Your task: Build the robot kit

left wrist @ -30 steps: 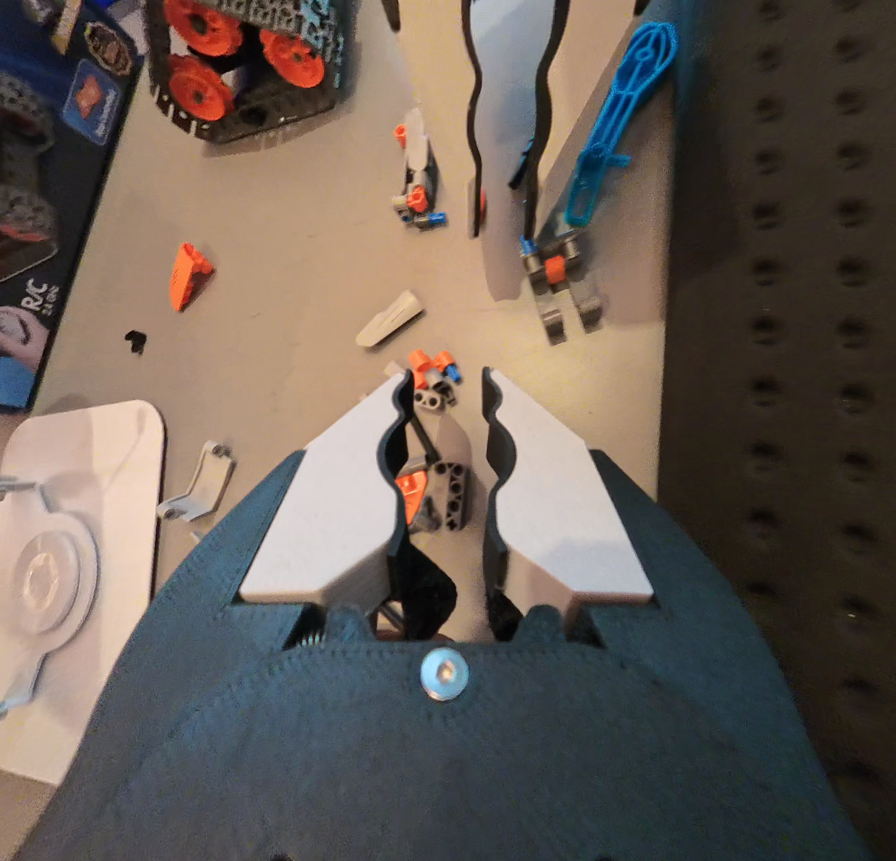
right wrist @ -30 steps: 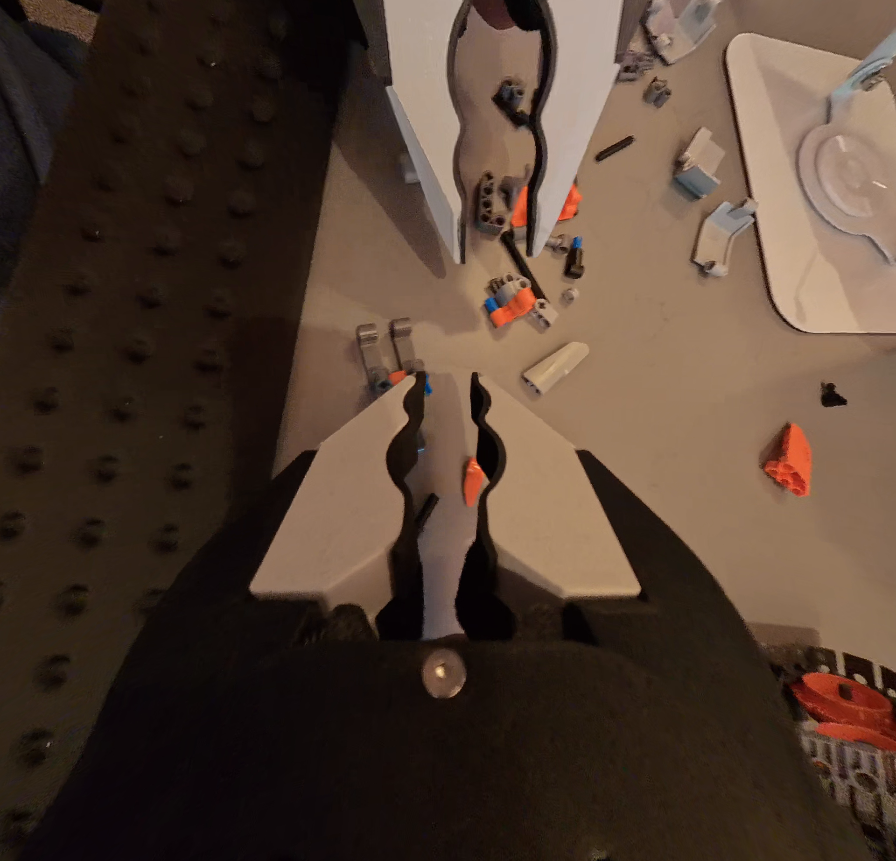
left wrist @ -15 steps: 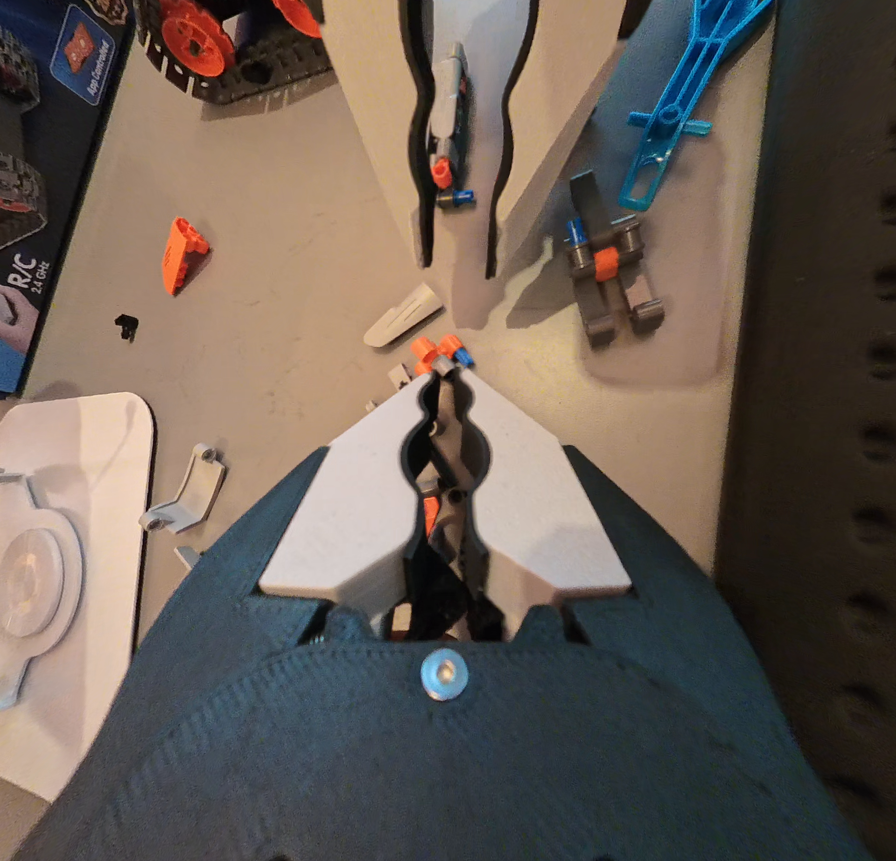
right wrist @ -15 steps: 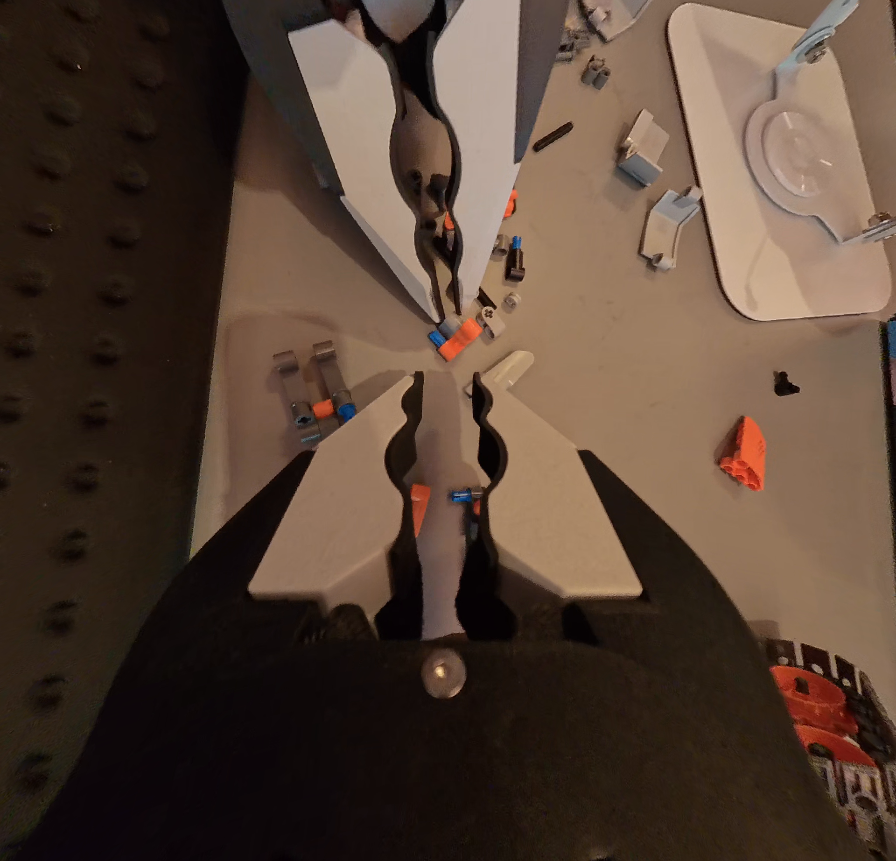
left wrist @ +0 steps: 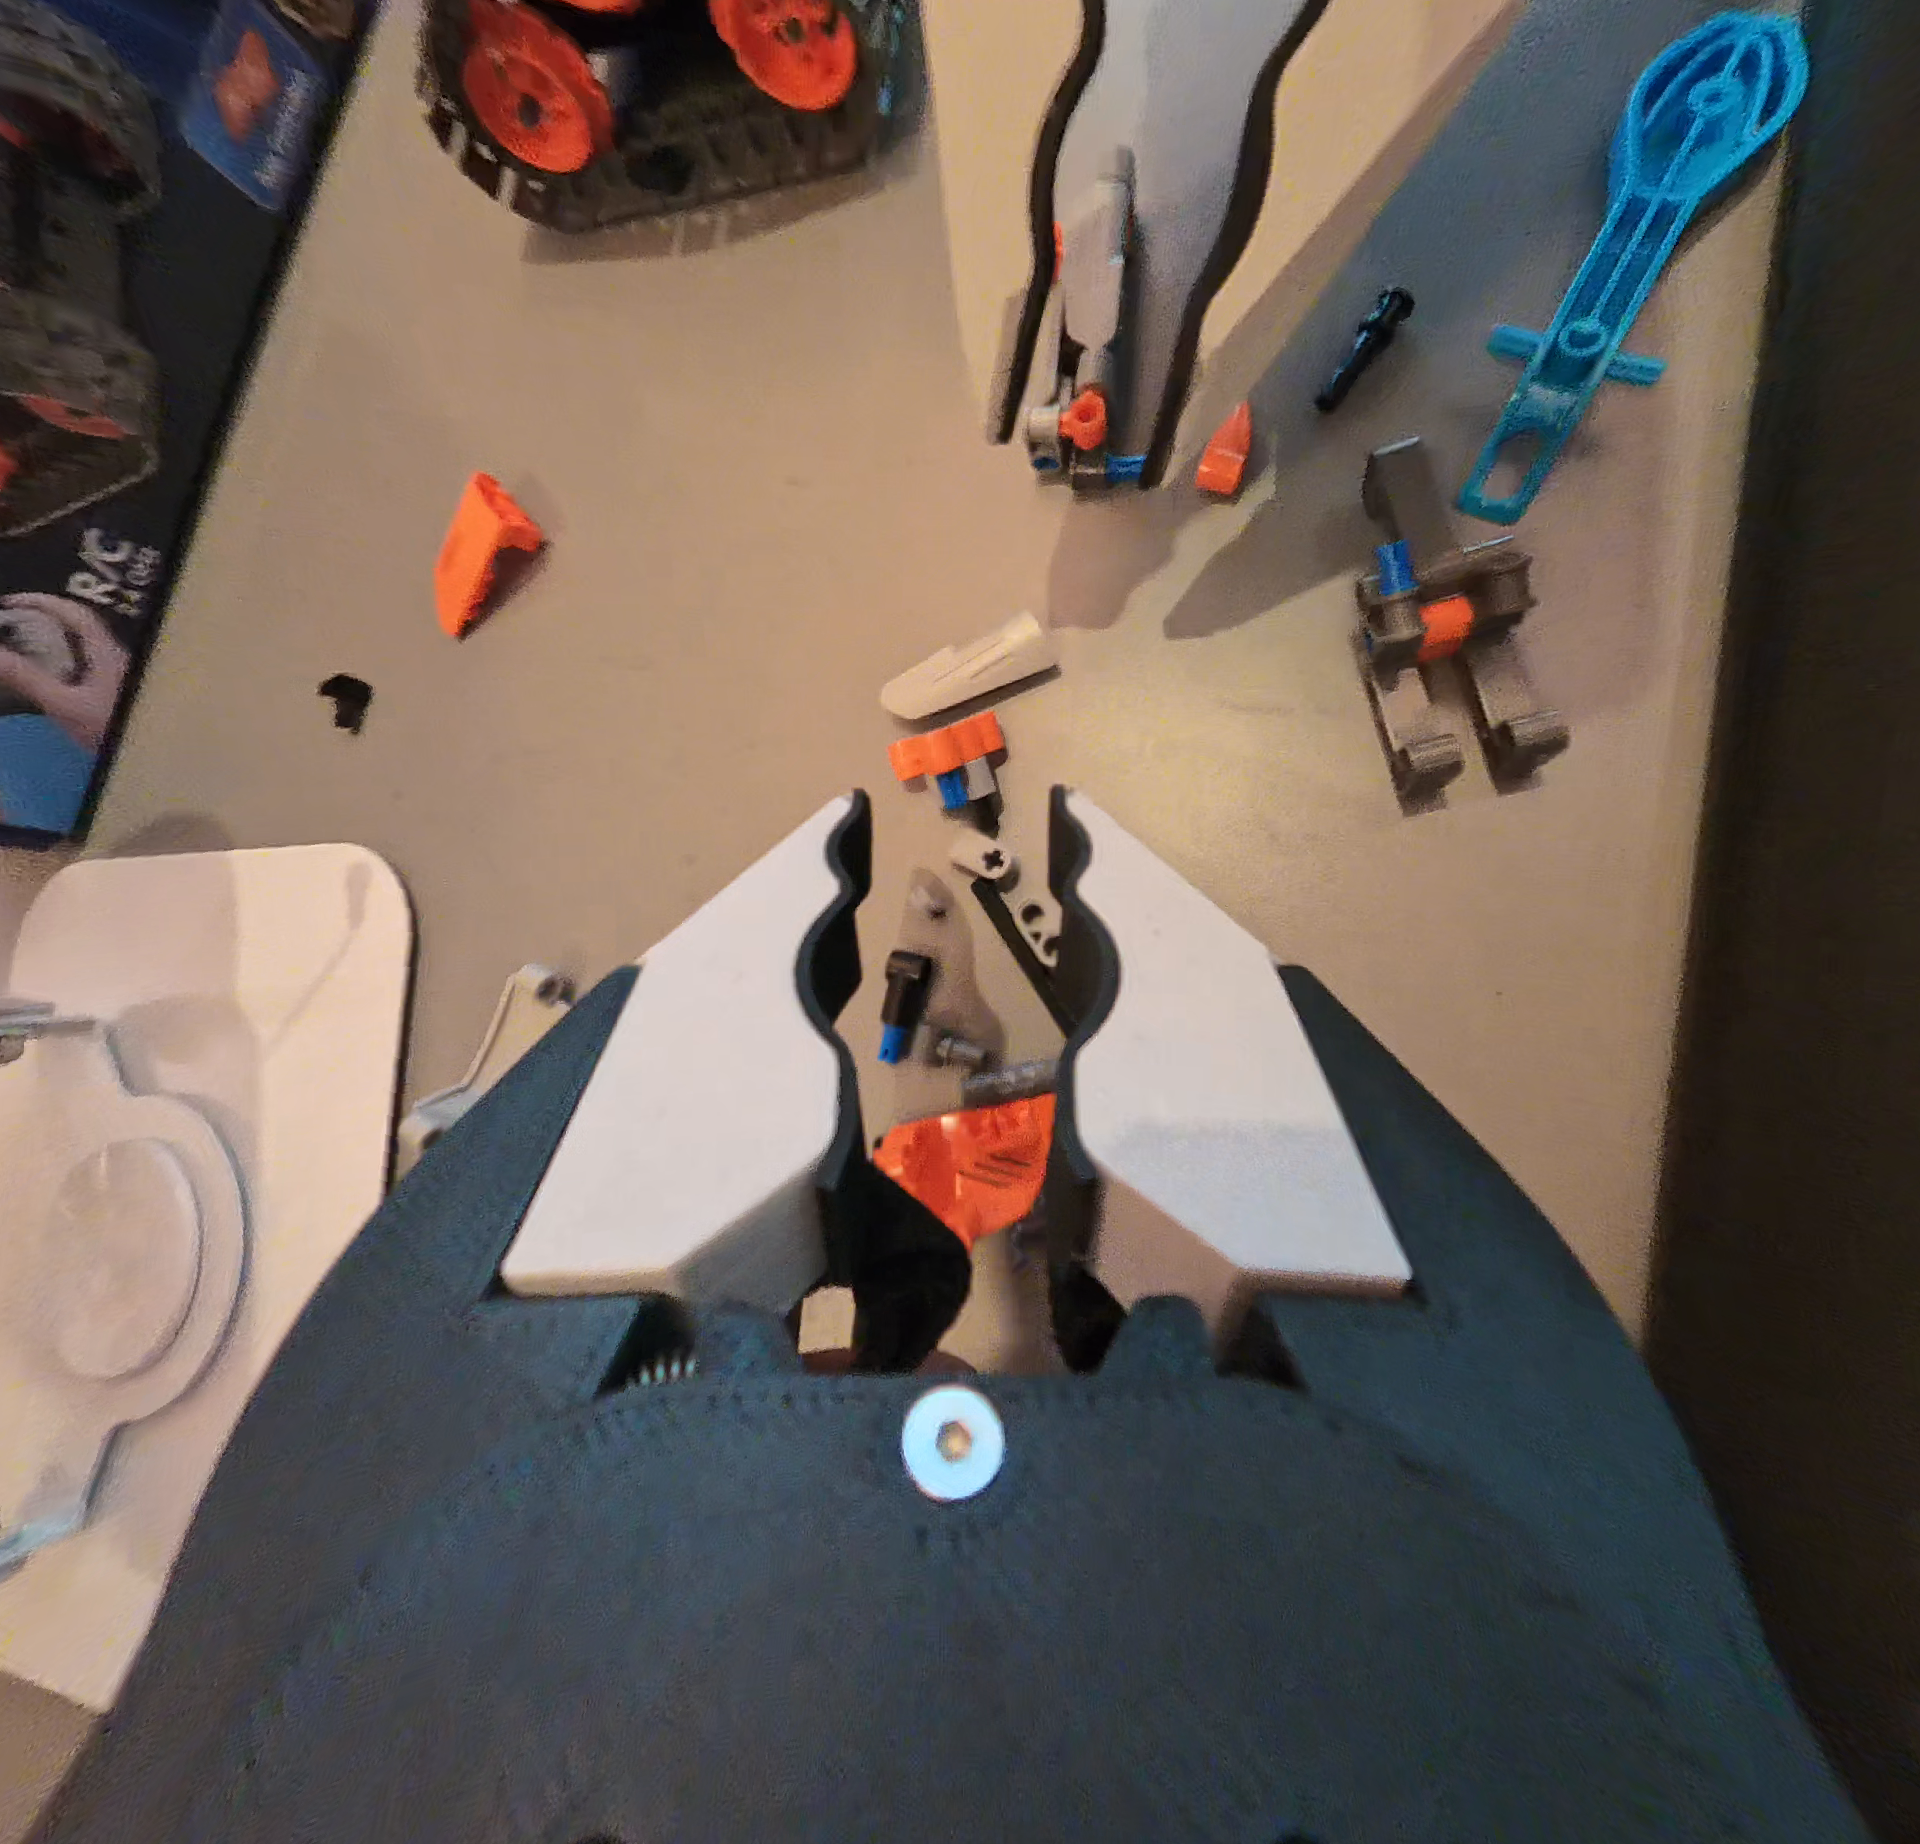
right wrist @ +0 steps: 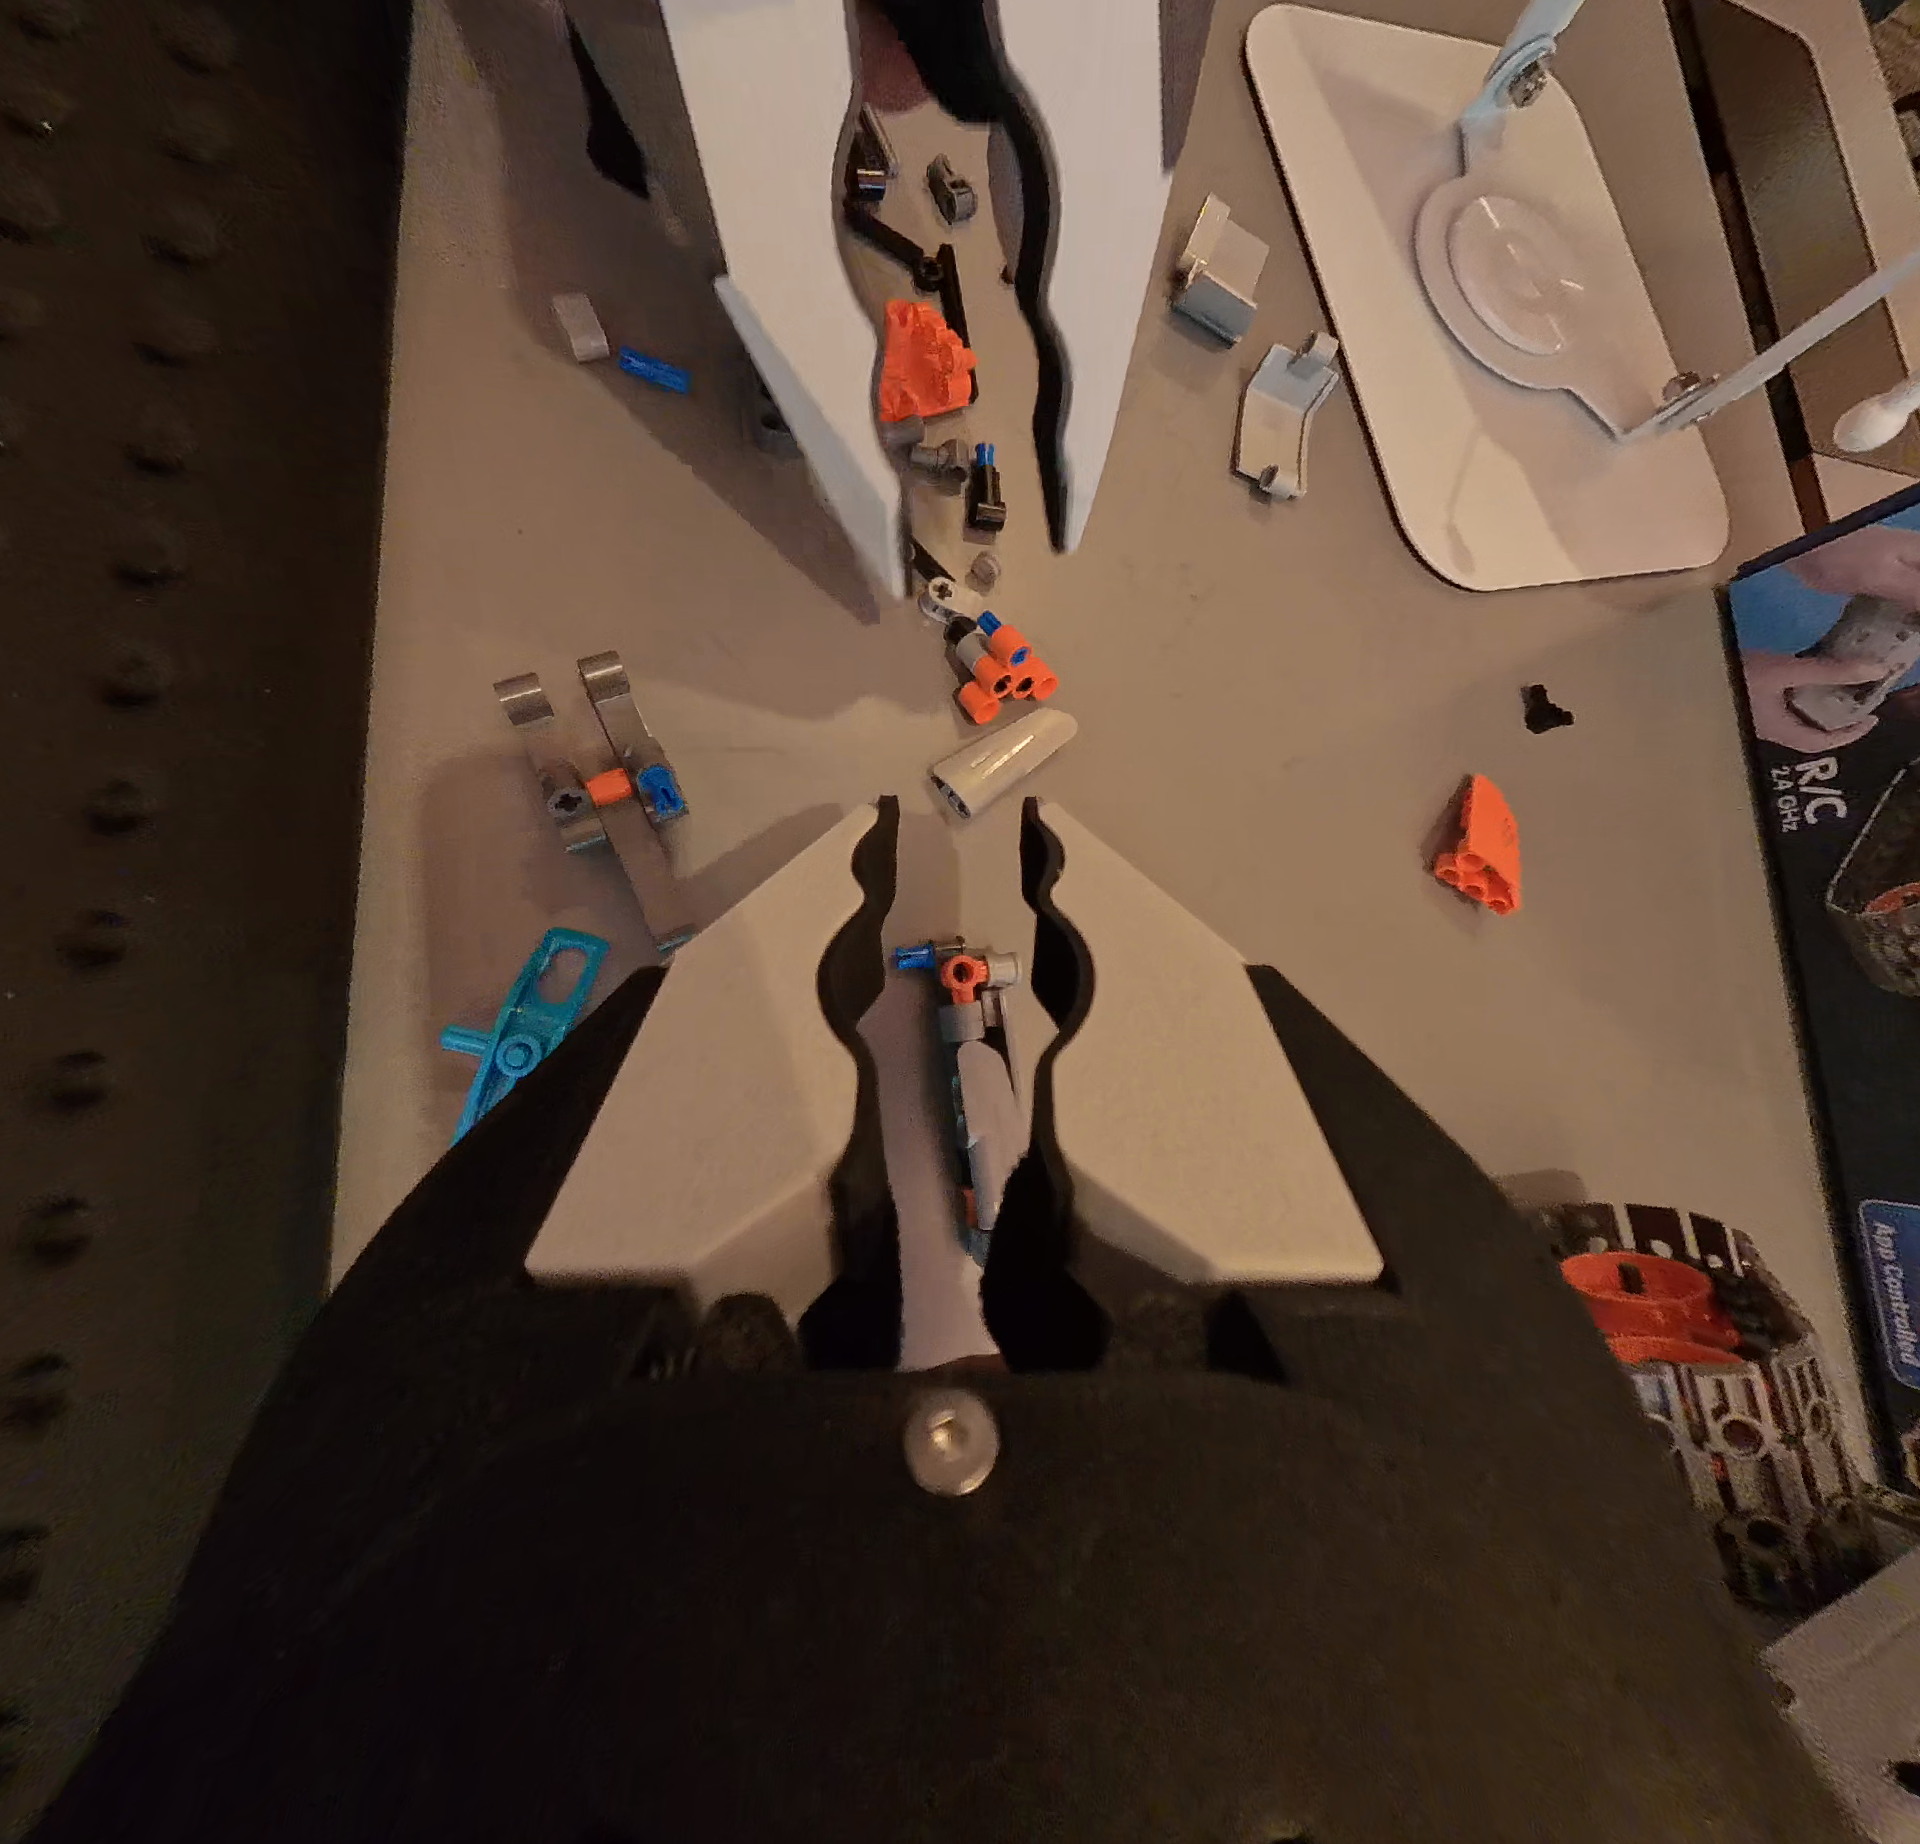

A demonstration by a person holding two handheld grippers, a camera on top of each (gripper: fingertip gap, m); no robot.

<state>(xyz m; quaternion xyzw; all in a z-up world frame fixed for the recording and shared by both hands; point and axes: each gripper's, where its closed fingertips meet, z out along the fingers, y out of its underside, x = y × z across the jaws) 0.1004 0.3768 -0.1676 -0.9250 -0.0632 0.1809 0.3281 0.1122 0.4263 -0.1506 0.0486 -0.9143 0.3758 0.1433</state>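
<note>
My left gripper [left wrist: 961,807] is open, low over a scatter of small building-toy parts. Between its fingers lie an orange panel [left wrist: 966,1160], a black pin with a blue tip [left wrist: 899,994] and a black beam [left wrist: 1023,947]. Just ahead are an orange-and-blue connector cluster [left wrist: 945,750] and a light grey curved panel [left wrist: 971,667]. My right gripper [right wrist: 958,807] is open, with a grey sub-assembly with an orange connector and a blue pin [right wrist: 971,1025] between its fingers, close to the right one. The two grippers face each other, and the left gripper [right wrist: 977,558] shows in the right wrist view.
A tracked vehicle with orange wheels [left wrist: 665,80] and a printed box [left wrist: 94,340] are at the far left. A white base with a lens [left wrist: 156,1119] is near left. A blue tool [left wrist: 1621,267], a grey two-armed assembly [left wrist: 1444,672], an orange wedge [left wrist: 478,547] and a dark studded mat [left wrist: 1829,859] are also here. Some 6 cm of space lies between my two pairs of fingers.
My left gripper was shut on the parts half a second ago and has opened again. My right gripper has moved so the grey sub-assembly lies between its fingers.
</note>
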